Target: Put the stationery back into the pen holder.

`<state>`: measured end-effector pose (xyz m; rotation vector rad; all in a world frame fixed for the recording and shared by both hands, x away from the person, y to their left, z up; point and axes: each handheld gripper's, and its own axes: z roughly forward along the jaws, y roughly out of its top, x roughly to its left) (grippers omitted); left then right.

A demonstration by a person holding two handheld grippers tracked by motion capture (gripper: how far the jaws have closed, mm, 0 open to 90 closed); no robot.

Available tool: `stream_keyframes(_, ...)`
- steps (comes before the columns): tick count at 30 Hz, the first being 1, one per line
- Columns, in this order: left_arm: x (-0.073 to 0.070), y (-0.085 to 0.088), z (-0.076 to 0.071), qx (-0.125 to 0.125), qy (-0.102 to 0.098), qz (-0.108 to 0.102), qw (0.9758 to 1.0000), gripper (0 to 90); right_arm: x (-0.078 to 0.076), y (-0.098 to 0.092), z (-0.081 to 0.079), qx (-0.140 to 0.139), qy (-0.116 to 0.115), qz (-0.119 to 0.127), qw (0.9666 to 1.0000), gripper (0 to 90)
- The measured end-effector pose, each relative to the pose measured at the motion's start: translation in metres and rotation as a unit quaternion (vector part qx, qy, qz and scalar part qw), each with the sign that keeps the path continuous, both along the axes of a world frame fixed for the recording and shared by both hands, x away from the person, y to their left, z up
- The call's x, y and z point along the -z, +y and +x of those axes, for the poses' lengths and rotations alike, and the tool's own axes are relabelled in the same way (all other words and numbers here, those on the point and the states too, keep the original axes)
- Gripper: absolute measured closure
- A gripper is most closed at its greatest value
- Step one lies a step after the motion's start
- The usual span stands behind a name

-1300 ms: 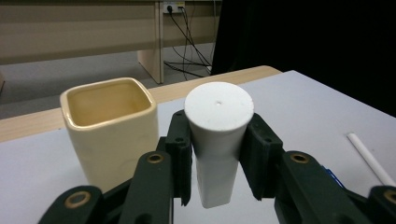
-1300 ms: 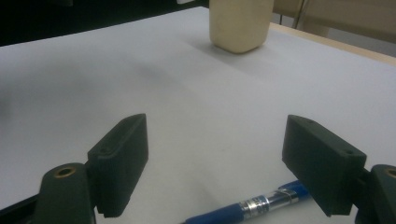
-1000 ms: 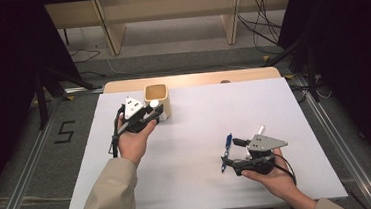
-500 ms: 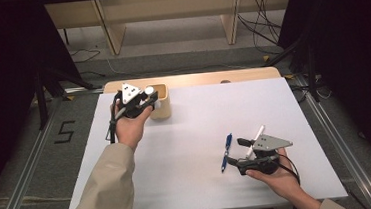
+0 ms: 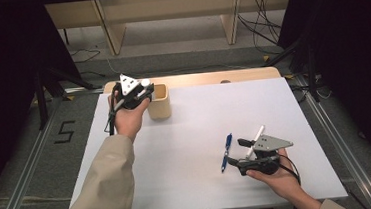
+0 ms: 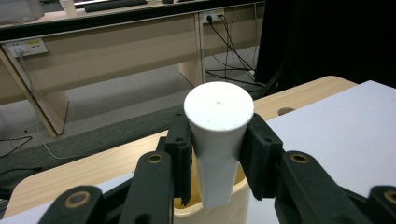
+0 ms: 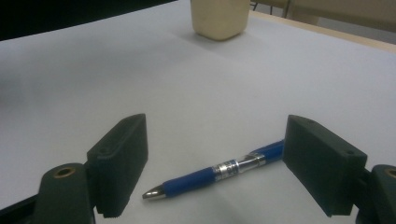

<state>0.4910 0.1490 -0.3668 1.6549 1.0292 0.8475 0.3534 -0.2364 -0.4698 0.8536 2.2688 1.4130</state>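
Right gripper [image 5: 241, 152]: lower right of the high view, resting low on the white table [image 5: 196, 134]; jaws spread wide and grasping nothing.
Blue pen [image 7: 219, 171]: lies flat on the table between those open jaws in the right gripper view, touching neither pad; in the high view it sits just left of that gripper.
Risk, pen: closing off-centre could likely roll or flick the pen aside, since it lies slanted across the gap.
Left gripper [image 6: 218, 154]: upper left of the high view, jaws partly closed and clamped on a white tapered tube [image 6: 217, 140].
Tube's place: held upright, its lower end at the mouth of the beige cup [image 5: 158, 102] near the table's far edge.
Risk, tube: letting go while off-centre might catch the rim, tip the light cup, or drop the tube outside.
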Motion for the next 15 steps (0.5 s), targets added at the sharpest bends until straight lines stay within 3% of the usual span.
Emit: stream_keyframes(15, 0.007, 0.003, 0.017, -0.014, 0.007, 0.010, 0.9998, 66.7, 0.003, 0.002, 0.001, 0.000, -0.002, 0.010, 0.9999, 23.2)
